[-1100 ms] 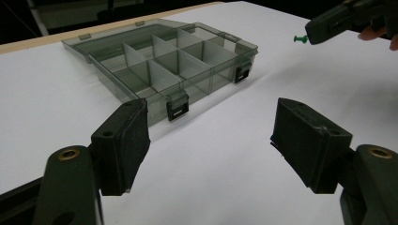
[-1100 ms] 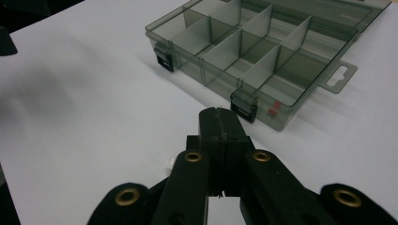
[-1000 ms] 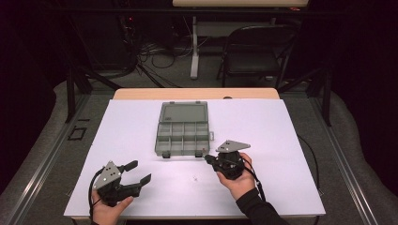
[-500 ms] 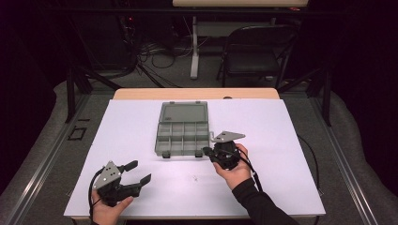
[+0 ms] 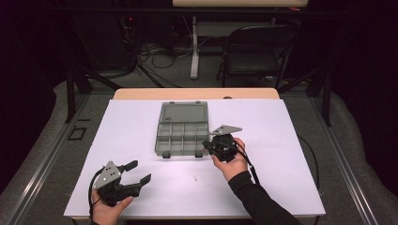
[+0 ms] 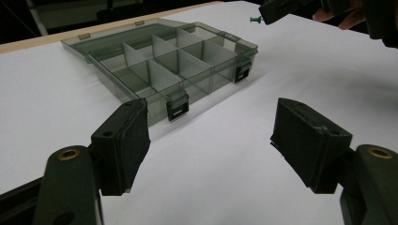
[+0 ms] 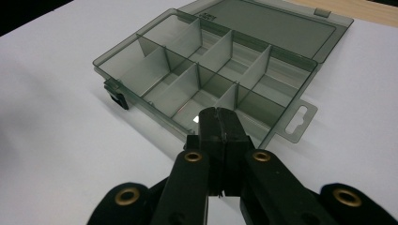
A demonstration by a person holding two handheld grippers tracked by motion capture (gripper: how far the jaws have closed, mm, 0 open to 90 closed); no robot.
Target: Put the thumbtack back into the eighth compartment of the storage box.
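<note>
R claw (image 5: 206, 146), shut tight w/ nothing in it, has slid closer to the box (image 5: 180, 129). L claw (image 5: 139, 172) stayed put, wide open.

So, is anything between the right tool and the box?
Nothing visible does. The shut right tool is right at the open box's front wall, over the corner compartment. A green pin shows by its tip; I can't tell whether it is held.
</note>
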